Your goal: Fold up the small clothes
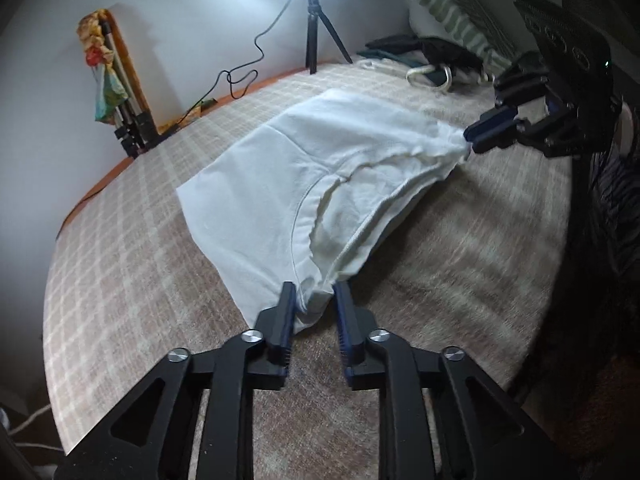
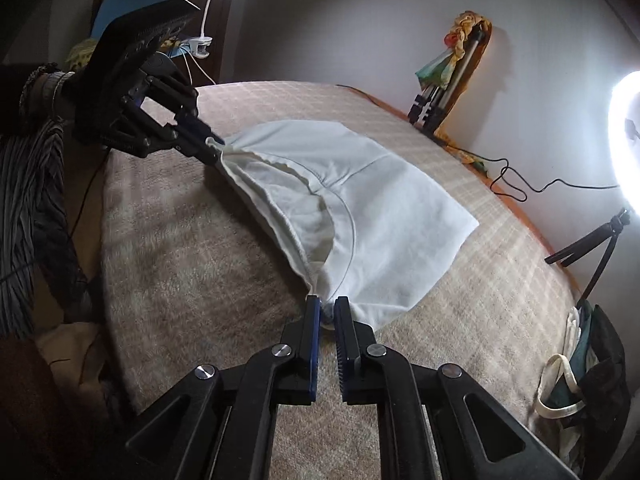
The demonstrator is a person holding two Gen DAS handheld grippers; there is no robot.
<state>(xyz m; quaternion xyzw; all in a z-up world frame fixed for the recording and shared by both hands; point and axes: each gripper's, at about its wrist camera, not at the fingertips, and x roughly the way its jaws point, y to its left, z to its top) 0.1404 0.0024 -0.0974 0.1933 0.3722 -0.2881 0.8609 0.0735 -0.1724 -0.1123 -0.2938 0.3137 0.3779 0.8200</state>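
Note:
A small white garment (image 1: 304,168) lies on the checked beige blanket (image 1: 132,248), its waistband edge stretched between both grippers. My left gripper (image 1: 314,290) is shut on one corner of the waistband. My right gripper (image 1: 470,138) shows at the far right, shut on the other corner. In the right wrist view the right gripper (image 2: 327,304) pinches the garment (image 2: 360,200) corner, and the left gripper (image 2: 214,148) holds the far corner. The gripped edge is lifted a little off the blanket.
A ring light on a small tripod (image 1: 316,36) stands at the bed's far edge with its cable (image 1: 240,76). A folded tripod with cloth (image 1: 116,80) leans on the wall. Dark clothes and a strap (image 1: 428,60) lie at the back right.

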